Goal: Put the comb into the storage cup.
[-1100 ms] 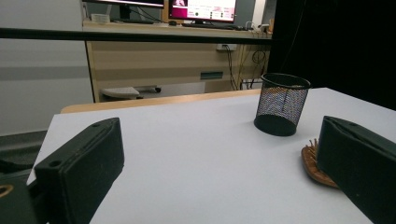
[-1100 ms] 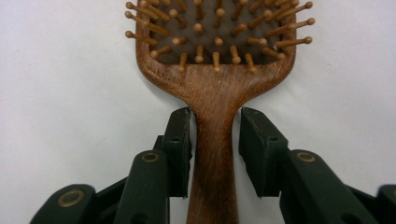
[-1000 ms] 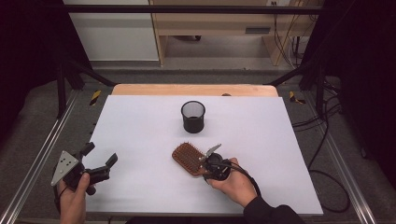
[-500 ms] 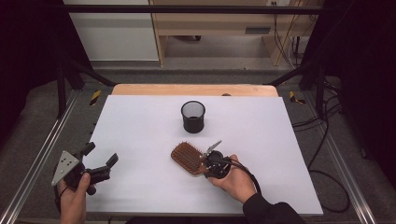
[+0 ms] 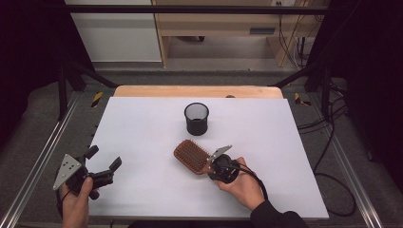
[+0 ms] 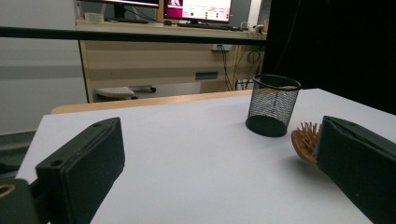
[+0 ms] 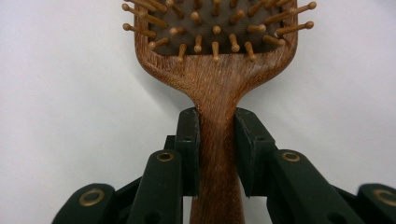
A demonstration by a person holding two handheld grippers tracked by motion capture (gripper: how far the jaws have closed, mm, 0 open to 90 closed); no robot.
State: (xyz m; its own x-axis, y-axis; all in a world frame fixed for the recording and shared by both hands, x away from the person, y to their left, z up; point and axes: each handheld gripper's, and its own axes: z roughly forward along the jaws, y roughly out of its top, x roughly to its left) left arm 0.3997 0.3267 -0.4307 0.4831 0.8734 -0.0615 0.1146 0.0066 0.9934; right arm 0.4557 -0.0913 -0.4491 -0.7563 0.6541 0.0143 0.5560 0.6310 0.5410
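Since a second ago, barely shifted: hairbrush (image 5: 191, 156) nudged slightly left. High view: right gripper (image 5: 213, 166) clamped on handle; left gripper (image 5: 102, 163) spread wide. Left gripper view: mesh cup (image 6: 272, 105) between jaws, brush beside right jaw. Right gripper view: handle pinched between both jaws.

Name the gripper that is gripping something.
The right gripper: its jaws are shut on the brown wooden paddle hairbrush handle. The left gripper is open, holding nothing.
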